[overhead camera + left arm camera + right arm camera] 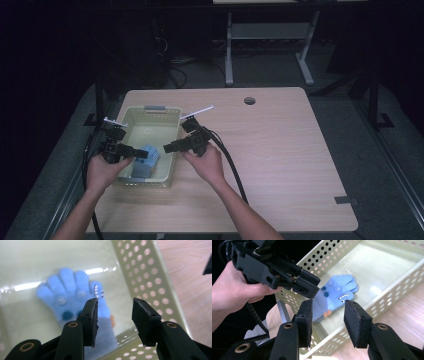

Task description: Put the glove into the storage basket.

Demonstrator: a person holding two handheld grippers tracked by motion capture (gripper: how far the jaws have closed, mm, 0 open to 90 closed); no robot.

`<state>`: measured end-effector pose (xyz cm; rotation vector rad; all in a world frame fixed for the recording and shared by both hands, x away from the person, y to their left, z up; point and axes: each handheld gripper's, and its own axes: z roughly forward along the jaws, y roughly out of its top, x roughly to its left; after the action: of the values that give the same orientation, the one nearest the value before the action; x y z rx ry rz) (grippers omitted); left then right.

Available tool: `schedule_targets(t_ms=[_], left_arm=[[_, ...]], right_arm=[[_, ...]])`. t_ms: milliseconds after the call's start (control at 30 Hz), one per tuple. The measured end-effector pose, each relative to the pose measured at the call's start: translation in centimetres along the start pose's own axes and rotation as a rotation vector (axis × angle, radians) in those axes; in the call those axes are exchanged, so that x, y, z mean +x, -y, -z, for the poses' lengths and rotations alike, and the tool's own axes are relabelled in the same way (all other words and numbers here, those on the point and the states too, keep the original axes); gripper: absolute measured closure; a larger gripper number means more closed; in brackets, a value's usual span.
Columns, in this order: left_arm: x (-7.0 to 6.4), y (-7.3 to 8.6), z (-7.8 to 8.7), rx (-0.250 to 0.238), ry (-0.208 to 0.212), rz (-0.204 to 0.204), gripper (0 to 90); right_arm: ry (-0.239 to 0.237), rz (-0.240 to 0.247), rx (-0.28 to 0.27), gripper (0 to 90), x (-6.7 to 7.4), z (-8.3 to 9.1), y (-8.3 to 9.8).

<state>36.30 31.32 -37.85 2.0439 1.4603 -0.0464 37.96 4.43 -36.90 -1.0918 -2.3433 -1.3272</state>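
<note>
While both tongs hang released over the basket (150,116) at the bench's (280,150) near left, we see the blue glove (334,293) lying flat in its near end. We judge it soft, light and limp; the left tongs (115,312) should pinch its cuff.

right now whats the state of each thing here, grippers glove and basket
left gripper: open, jaws apart above the glove, holding nothing
right gripper: open, hovering at the basket's rim, holding nothing
blue glove: lying flat on the basket floor, fingers spread, ungripped
basket: upright on the table, uncovered, with the glove inside
</note>
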Motion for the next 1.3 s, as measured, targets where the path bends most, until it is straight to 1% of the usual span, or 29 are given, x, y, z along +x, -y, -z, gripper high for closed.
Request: schedule_targets(t_ms=[33,133,200,233,267,333,400,500,533,600,633,733,867,900,933,1000,1067,1133,1200,1300], left_arm=[[-0.2,0.0,0.0,-0.002,0.002,-0.008,55.3],[-0.7,-0.2,0.0,-0.016,0.011,-0.023,55.0],[-1.2,-0.3,0.0,-0.031,0.029,-0.026,54.2],[-1.2,-0.3,0.0,-0.031,0.029,-0.026,53.9],[-1.3,-0.4,0.1,-0.029,0.03,-0.037,53.9],[-1.6,-0.4,0.2,-0.038,0.033,-0.044,53.3],[-1.8,-0.5,0.2,-0.039,0.039,-0.045,52.7],[-2.0,-0.6,0.1,-0.043,0.043,-0.043,52.4],[-2.1,-0.6,0.1,-0.047,0.046,-0.041,52.2],[-2.1,-0.6,0.1,-0.049,0.049,-0.041,51.9],[-2.1,-0.6,0.1,-0.052,0.048,-0.044,51.7],[-2.3,-0.6,0.1,-0.069,0.059,-0.034,50.8],[-2.7,-0.7,0.0,-0.072,0.066,-0.04,50.0],[-2.7,-0.8,0.0,-0.069,0.065,-0.049,49.8],[-2.8,-0.8,0.0,-0.068,0.067,-0.049,49.6],[-3.0,-0.9,0.0,-0.074,0.068,-0.048,49.4],[-3.2,-1.0,-0.1,-0.077,0.068,-0.053,49.2],[-3.4,-1.1,-0.1,-0.086,0.068,-0.047,49.2],[-3.6,-1.1,-0.1,-0.091,0.076,-0.052,49.2],[-4.0,-1.3,-0.3,-0.088,0.078,-0.057,49.0]], right_arm=[[0.0,-0.001,-0.001,57.1,-0.2,0.3,0.0],[-0.001,0.0,0.004,55.8,-0.4,0.6,0.0],[-0.001,-0.004,-0.007,55.1,-0.7,1.1,0.1],[-0.001,-0.004,-0.007,55.1,-0.7,1.1,0.1],[0.003,-0.004,-0.006,54.5,-0.8,1.3,0.1],[0.003,-0.008,-0.007,53.8,-0.9,1.6,0.2],[0.004,-0.007,-0.017,53.0,-1.1,2.1,0.3],[0.004,-0.006,-0.021,52.5,-1.2,2.4,0.3],[0.004,-0.014,-0.023,52.3,-1.2,2.6,0.4],[0.0,-0.016,-0.025,51.9,-1.4,2.9,0.5],[0.001,-0.015,-0.026,51.6,-1.5,3.0,0.5],[0.003,-0.019,-0.034,50.9,-1.7,3.4,0.6],[0.006,-0.021,-0.045,49.4,-2.0,4.0,0.8],[0.007,-0.026,-0.047,49.4,-2.0,4.2,0.9],[0.007,-0.02,-0.05,49.3,-2.1,4.4,1.0],[0.009,-0.032,-0.052,49.0,-2.2,4.7,1.1],[0.01,-0.029,-0.058,48.7,-2.4,5.0,1.3],[0.009,-0.027,-0.065,48.1,-2.6,5.3,1.4],[0.007,-0.031,-0.067,47.1,-2.7,5.6,1.6],[0.003,-0.032,-0.065,46.3,-2.8,5.9,1.7]])
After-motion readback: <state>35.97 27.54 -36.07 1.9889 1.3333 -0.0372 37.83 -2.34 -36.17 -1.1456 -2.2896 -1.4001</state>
